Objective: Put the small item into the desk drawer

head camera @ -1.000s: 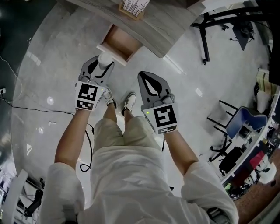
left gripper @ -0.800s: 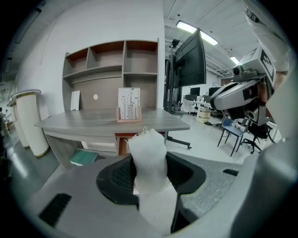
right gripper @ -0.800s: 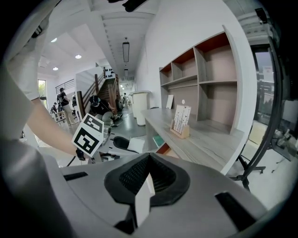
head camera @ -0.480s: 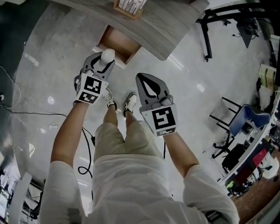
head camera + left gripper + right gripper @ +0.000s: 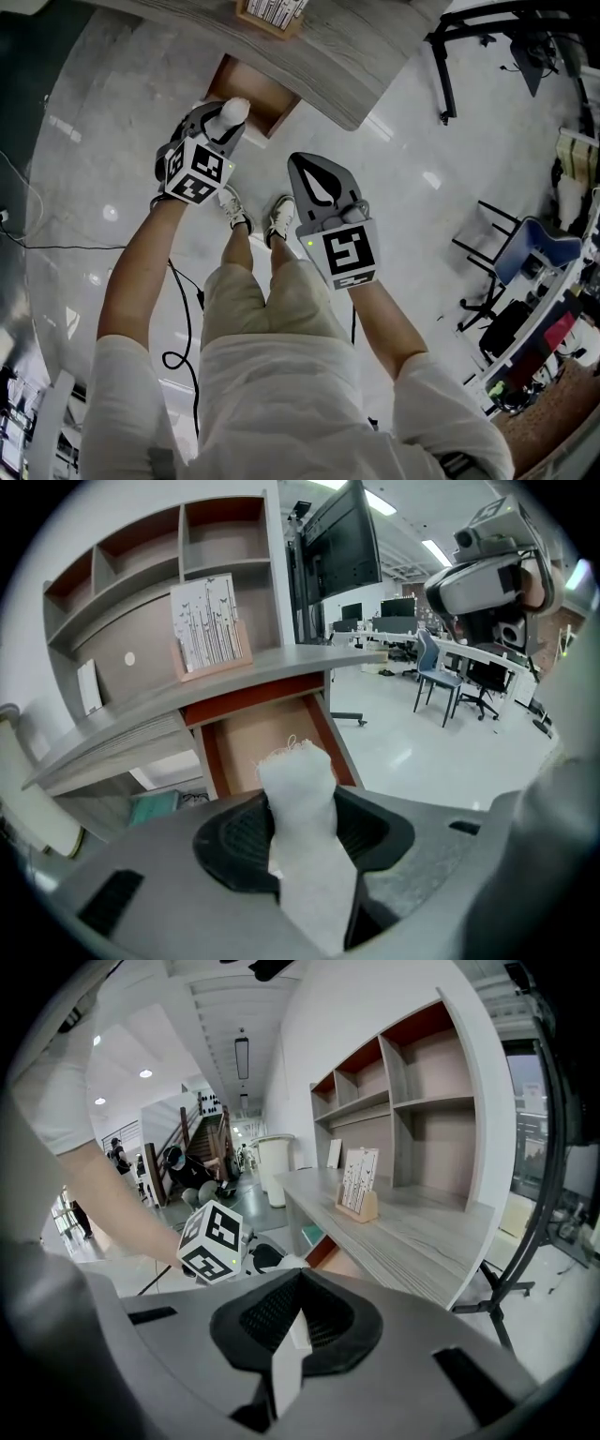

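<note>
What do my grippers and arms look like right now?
The left gripper and right gripper are grey shells with black ribbed pads lining the jaws. Each carries a white cube printed with black square markers; a green light glows beside the right one. Short white sleeves cover the upper arms.

Bright, even indoor light comes from ceiling lamps (image 5: 436, 550) at the upper right of the left gripper view. The glossy floor (image 5: 94, 169) shows pale glare spots. Fisheye bending curves every edge and the corners go black. The close small item (image 5: 300, 836) looks slightly soft.
</note>
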Tool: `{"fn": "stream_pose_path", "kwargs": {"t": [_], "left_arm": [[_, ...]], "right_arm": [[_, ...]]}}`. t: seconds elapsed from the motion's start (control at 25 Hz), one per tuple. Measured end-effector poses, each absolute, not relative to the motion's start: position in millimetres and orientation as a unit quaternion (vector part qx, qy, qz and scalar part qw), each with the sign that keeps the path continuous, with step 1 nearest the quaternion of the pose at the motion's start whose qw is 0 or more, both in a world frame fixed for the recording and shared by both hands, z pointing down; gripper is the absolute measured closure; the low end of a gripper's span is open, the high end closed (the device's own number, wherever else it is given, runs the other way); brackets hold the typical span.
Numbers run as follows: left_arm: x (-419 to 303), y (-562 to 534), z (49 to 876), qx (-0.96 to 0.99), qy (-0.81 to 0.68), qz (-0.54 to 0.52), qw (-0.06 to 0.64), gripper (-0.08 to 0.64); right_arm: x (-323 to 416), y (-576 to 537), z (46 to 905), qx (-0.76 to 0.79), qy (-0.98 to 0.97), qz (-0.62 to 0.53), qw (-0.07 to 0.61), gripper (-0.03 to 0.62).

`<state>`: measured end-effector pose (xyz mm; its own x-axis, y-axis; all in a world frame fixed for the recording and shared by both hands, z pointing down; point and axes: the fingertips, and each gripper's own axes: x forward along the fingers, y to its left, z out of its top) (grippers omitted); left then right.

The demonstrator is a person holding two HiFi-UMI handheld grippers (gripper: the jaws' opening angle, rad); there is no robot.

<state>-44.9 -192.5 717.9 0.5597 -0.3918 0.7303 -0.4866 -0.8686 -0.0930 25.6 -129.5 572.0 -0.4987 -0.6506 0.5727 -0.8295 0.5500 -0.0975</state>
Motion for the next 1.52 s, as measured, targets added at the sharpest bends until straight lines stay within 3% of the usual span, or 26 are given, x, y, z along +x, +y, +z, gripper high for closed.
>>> {"fn": "stream_pose_path", "kwargs": {"t": [0.32,0.72,1.52], "left_arm": [[-36,-200,754,0.87,-0.173,0.461,0.015,0.376],[-29,-211,788,0.826,-0.062,0.553,-0.09,0.376],[-19,-205,839,0.762,0.095,0.623,-0.152,0.376]], "right_arm": [[30,-134,594,0.44,-0.839,0.193,0.255,0.595],[33,-137,606,0.449,-0.831,0.203,0.257,0.594],[74,-135,622,0.493,-0.799,0.226,0.259,0.595]]}}
